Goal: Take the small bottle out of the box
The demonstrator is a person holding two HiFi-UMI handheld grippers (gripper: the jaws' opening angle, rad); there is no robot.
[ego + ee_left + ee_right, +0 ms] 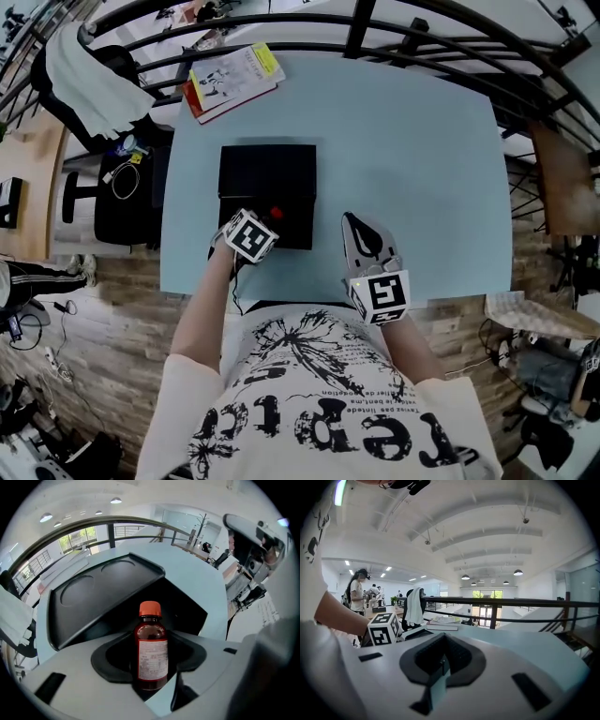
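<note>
A pale blue table [422,169] fills most of the head view, with a dark curved railing [375,28] arching past its far edge and wood-pattern flooring along its near side. On the table's left half sits the black box [253,173]. It is open, and in the left gripper view its lid [103,585] slopes up behind the opening, with two shallow round impressions in its surface. A stack of booklets [234,80] lies at the table's far left corner, well apart from the box. Off the table to the left stands a chair draped with a white cloth [94,84]. The right gripper [440,660] rests low over the table near the person's edge, to the right of the box and apart from it. Its jaws are clenched together with only a thin slit between them and nothing in it. The left gripper [264,223] reaches into the near part of the box with its marker cube turned up toward the head camera. Its jaws stand fairly wide but are closed against the sides of the small bottle [151,641], which is upright between them (the pads appear to meet the glass on both sides). The bottle is brown with a white printed label, too fine to read. It sits within the box's outline, at its near side, in front of the raised lid. Its orange-red cap [150,608] shows as a small red spot just beyond the marker cube in the head view.
</note>
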